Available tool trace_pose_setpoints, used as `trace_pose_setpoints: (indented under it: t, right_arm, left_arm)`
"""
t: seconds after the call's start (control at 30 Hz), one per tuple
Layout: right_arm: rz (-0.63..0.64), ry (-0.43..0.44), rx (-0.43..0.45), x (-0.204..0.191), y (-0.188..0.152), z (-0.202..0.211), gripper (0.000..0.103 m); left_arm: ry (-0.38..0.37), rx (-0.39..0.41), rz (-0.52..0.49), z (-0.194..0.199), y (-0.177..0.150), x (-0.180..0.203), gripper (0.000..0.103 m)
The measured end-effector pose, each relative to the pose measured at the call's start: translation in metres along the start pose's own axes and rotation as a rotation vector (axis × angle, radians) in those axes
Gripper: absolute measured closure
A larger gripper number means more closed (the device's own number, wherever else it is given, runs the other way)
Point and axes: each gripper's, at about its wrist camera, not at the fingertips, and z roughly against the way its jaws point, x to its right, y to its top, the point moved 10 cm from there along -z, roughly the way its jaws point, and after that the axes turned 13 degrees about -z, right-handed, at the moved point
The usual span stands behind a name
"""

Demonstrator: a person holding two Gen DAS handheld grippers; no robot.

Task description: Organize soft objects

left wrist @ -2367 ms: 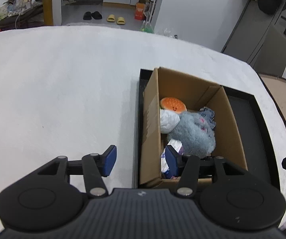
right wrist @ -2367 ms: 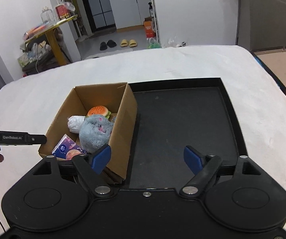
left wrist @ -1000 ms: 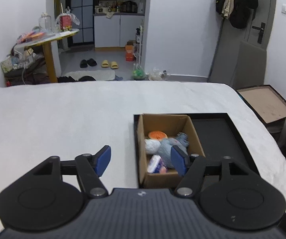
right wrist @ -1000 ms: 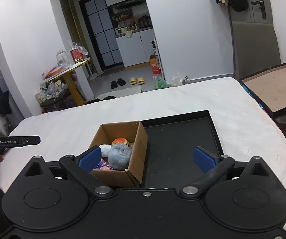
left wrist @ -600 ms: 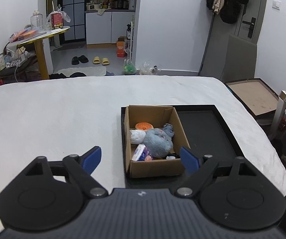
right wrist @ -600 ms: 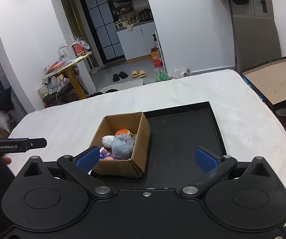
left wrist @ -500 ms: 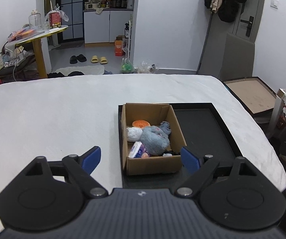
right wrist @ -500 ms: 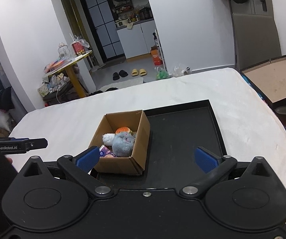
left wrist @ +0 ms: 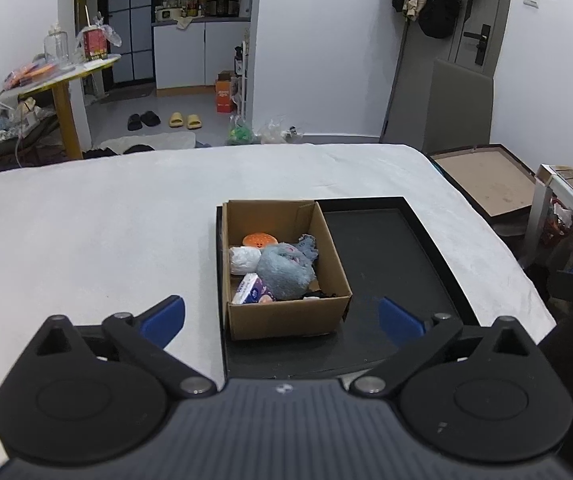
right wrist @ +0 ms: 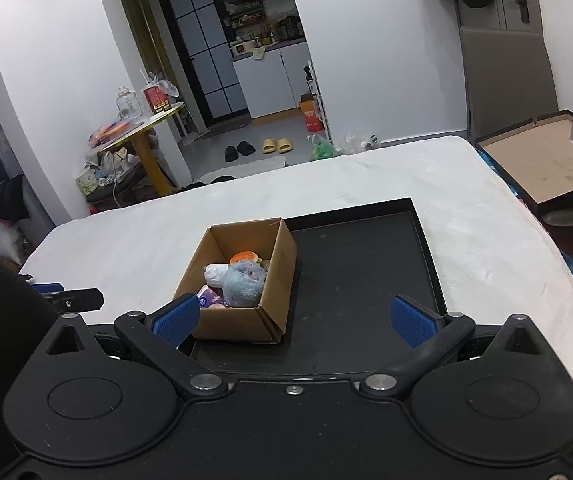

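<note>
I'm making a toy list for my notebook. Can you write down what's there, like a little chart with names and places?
box: cardboard box, open, standing in the left part of the black tray
toys inside: grey plush, orange burger plush, white bundle, tissue pack
tray sits on: white bed cover
left gripper: open, empty
right gripper: open, empty

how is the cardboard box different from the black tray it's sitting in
The cardboard box is brown with tall walls; the black tray is wide with only a low rim. The cardboard box holds soft things, among them a grey plush toy and an orange burger toy; the black tray holds only the box, at its left end. Both are open-topped, rectangular and rest on the white bed.
</note>
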Motion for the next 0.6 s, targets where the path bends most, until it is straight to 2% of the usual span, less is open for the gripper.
trace_pose_setpoints:
  t: [0.6]
  right_arm:
    - [0.004,0.001,-0.018,0.0005,-0.0012,-0.0015,0.0]
  left_arm:
    - [-0.018,-0.017,0.03,-0.0003,-0.0029,-0.0022,0.0]
